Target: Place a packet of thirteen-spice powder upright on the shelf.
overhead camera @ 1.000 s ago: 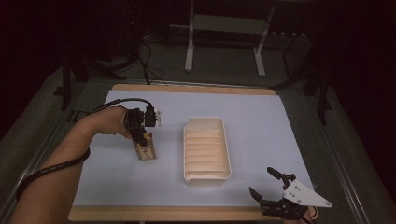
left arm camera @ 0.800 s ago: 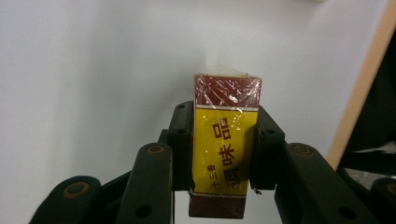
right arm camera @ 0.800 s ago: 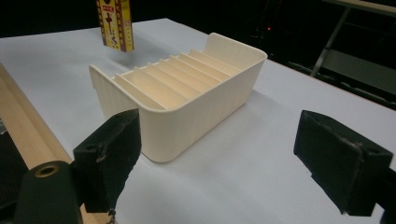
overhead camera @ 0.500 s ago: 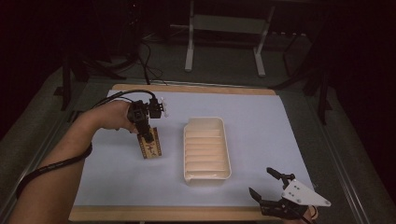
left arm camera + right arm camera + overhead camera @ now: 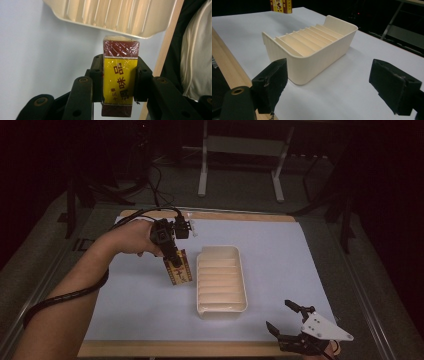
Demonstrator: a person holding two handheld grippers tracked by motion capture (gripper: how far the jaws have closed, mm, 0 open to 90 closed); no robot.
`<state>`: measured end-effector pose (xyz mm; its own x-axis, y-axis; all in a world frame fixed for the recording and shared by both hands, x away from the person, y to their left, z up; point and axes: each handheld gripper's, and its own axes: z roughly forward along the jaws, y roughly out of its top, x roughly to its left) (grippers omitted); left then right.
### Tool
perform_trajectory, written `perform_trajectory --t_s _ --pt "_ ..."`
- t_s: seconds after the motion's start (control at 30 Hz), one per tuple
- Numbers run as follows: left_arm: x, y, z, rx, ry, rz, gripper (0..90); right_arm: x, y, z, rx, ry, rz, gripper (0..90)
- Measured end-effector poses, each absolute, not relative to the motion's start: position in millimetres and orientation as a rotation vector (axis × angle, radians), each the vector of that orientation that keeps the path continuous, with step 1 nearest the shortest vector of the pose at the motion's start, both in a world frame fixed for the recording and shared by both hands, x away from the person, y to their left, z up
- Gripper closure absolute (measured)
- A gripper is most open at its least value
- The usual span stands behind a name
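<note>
High view, left gripper: the left gripper (image 5: 172, 262) is clamped on a small packet (image 5: 179, 268), red-brown and yellow, hanging tilted from its jaws just left of the tray (image 5: 220, 307).
High view, left hand: the left hand (image 5: 131, 238) reaches in over the sheet, a black cable trailing back along the forearm.
High view, right gripper: the right gripper (image 5: 286, 316) sits at the near edge of the table (image 5: 210, 216), well apart from the tray, jaws spread and holding nothing.
High view, surface: a pale sheet (image 5: 280, 255) covers the wooden table; the room behind is dark, with metal stand legs on the floor.
Left gripper view, packet: the packet (image 5: 120, 77), wrapped in clear film with red characters on its yellow band, is pinched between both jaws; the ribbed tray (image 5: 115, 15) lies beyond its far end.
Right gripper view, tray: the cream tray (image 5: 312, 47), divided by ribs inside, stands on the sheet ahead of the wide-open jaws.
Right gripper view, packet: the packet (image 5: 281, 6) shows at the top edge, beyond the tray.
</note>
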<state>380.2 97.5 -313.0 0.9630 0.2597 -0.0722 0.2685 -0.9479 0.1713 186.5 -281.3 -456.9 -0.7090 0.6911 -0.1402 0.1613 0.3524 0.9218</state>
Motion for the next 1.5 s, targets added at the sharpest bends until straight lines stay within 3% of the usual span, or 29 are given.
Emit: perform_trajectory --t_s 0.77,1.23,1.5 --pt "374.0 54.8 -294.1 2.85 0.288 -0.025 67.8 186.6 -280.5 -457.3 0.736 2.104 1.345 15.3" --pt "374.0 40.4 -315.0 2.704 0.221 -0.013 67.8 186.6 -281.1 -457.3 0.731 2.107 1.344 15.3" --pt "369.3 37.5 -335.2 2.708 0.203 -0.035 67.8 186.2 -280.9 -457.3 0.733 2.112 1.339 15.3"
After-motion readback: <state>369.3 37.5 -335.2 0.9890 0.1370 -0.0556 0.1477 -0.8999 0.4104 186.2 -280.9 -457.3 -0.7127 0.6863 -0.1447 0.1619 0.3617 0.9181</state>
